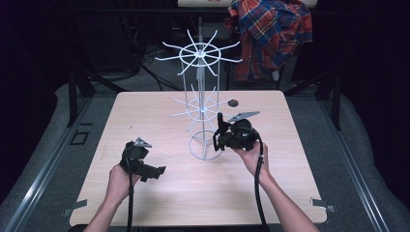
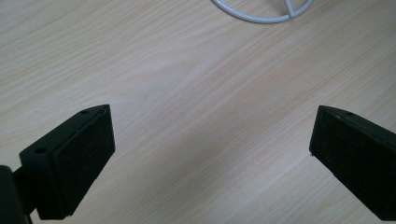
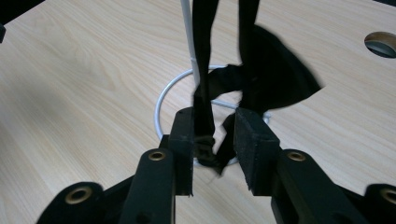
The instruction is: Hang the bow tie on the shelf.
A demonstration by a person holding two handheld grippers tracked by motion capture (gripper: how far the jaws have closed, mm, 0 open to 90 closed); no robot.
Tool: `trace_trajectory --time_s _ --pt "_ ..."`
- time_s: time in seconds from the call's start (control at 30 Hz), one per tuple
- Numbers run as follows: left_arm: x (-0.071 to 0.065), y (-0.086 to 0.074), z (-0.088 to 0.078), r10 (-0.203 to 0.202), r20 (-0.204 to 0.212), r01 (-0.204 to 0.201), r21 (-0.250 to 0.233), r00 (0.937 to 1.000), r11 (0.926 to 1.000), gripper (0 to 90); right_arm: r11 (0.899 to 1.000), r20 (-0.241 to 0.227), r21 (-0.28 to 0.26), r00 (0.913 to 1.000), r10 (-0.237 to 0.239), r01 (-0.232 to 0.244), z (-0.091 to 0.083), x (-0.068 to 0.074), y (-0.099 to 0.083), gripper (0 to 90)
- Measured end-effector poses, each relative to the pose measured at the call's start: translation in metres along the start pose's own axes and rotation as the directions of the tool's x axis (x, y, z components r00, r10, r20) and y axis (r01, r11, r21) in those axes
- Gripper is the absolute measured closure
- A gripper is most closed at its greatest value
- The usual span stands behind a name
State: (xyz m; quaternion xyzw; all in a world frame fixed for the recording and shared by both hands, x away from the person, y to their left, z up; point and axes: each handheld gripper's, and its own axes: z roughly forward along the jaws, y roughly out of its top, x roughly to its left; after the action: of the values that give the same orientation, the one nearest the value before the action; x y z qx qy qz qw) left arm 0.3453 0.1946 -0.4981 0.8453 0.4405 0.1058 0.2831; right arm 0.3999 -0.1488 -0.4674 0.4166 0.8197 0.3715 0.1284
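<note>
Wire rack (image 1: pixel 200 104): mid-counter (image 1: pixel 145 193), open room around. Right gripper (image 3: pixel 214 135): jaws slightly parted around black strap (image 3: pixel 204 93). Left gripper (image 2: pixel 210 154): jaws wide, empty.

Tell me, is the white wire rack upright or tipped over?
Upright: the white wire rack stands on its ring base on the table, pole vertical, arms spread level.

Both matte black two-jaw grippers, left (image 1: pixel 155 170) and right (image 1: pixel 216 137), are wearing grey three-cornered top plates, trailing black cables and showing brass-ringed screw holes.
</note>
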Motion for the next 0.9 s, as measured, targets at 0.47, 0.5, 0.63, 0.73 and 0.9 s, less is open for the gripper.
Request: trace_trajectory --time_s 0.47,0.5,0.63,0.73,0.9 --pt "-0.001 0.001 0.0 0.003 0.002 -0.003 -0.003 1.0 1.0 0.1 1.0 0.021 0.006 0.9996 -0.017 0.016 -0.016 0.008 0.004 48.7" --pt "-0.001 0.001 0.0 0.003 0.002 -0.003 -0.003 1.0 1.0 0.1 1.0 0.023 0.007 0.9996 -0.018 0.018 -0.018 0.008 0.004 46.8" --pt "-0.001 0.001 0.0 0.003 0.003 -0.003 -0.003 1.0 1.0 0.2 1.0 0.032 0.018 0.9995 -0.008 0.008 -0.024 0.005 0.004 41.1" --pt "-0.002 0.001 0.0 0.004 0.006 -0.004 -0.004 1.0 1.0 0.1 1.0 0.037 0.019 0.9993 -0.006 0.005 -0.028 0.003 0.003 39.0" --pt "-0.002 0.002 0.0 0.004 0.011 -0.004 -0.006 0.9999 1.0 0.1 1.0 0.046 0.023 0.9989 -0.003 0.002 -0.035 -0.001 0.001 36.9"
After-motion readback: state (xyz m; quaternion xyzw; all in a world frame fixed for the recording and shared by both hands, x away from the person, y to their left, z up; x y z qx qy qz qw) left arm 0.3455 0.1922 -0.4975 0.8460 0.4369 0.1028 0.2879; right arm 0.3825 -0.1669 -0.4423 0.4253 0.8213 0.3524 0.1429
